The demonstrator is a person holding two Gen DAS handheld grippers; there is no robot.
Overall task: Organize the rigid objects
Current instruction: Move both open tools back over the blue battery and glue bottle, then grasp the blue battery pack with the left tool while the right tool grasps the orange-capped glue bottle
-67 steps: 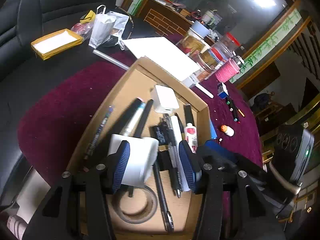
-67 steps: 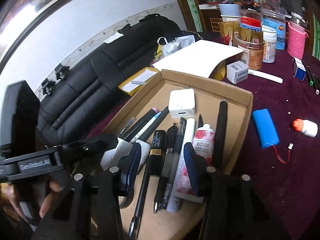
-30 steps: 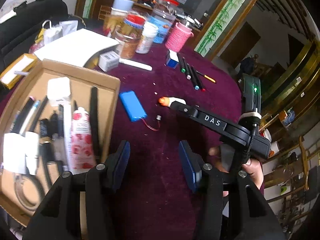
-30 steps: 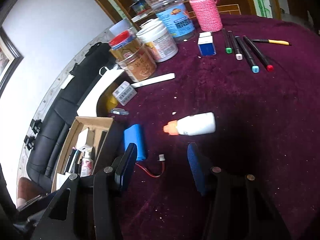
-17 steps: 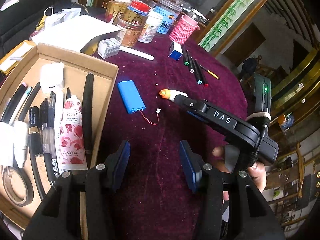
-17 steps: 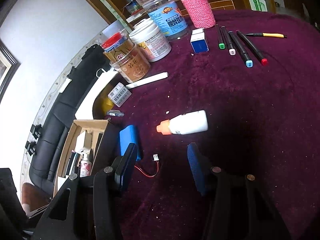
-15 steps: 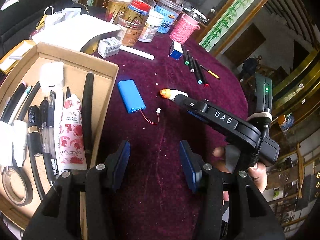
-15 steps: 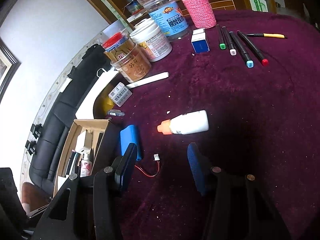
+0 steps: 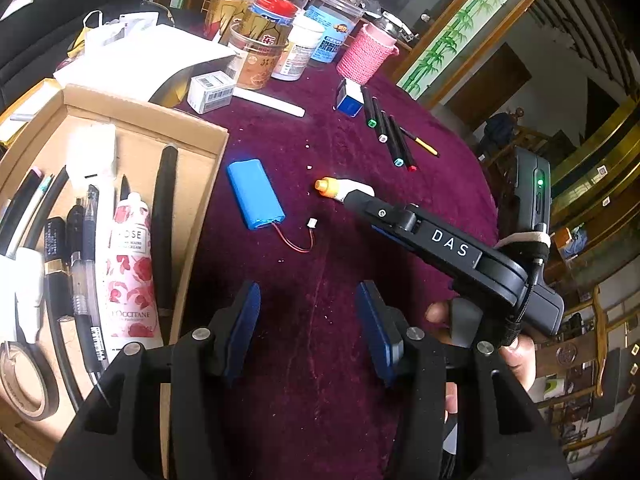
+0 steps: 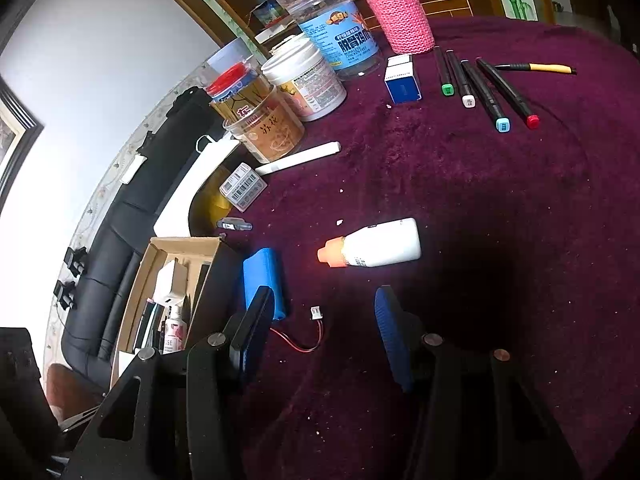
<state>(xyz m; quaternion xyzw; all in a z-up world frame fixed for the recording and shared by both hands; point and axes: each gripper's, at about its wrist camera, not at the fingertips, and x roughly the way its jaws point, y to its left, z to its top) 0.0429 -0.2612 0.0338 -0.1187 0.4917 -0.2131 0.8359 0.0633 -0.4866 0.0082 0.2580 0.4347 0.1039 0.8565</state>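
A cardboard tray [image 9: 140,110] [image 10: 184,245] at the left holds pens, a rose hand-cream tube [image 9: 130,264], a white charger [image 9: 92,152] and a tape roll. On the maroon cloth lie a blue battery pack [image 9: 256,194] [image 10: 264,276] with a red lead, and a white bottle with an orange cap [image 10: 372,248] [image 9: 336,189]. My left gripper [image 9: 308,320] is open over bare cloth, nothing between its pads. My right gripper [image 10: 320,332] is open too, just short of the bottle and the battery's lead; in the left wrist view its body partly hides the bottle.
Several markers [image 10: 480,88] [image 9: 388,132], a yellow-handled tool [image 10: 536,67], a small blue box [image 10: 402,80], a white stick [image 10: 298,160] and a barcoded box [image 10: 242,186] lie farther back. Jars [image 10: 280,124] and a pink knitted cup [image 10: 400,12] line the rear. A black sofa lies beyond the tray.
My left gripper swung from over the tray, where it had left the white block, to the cloth on the right. My right gripper also left the tray; both have kept still in the last half second.
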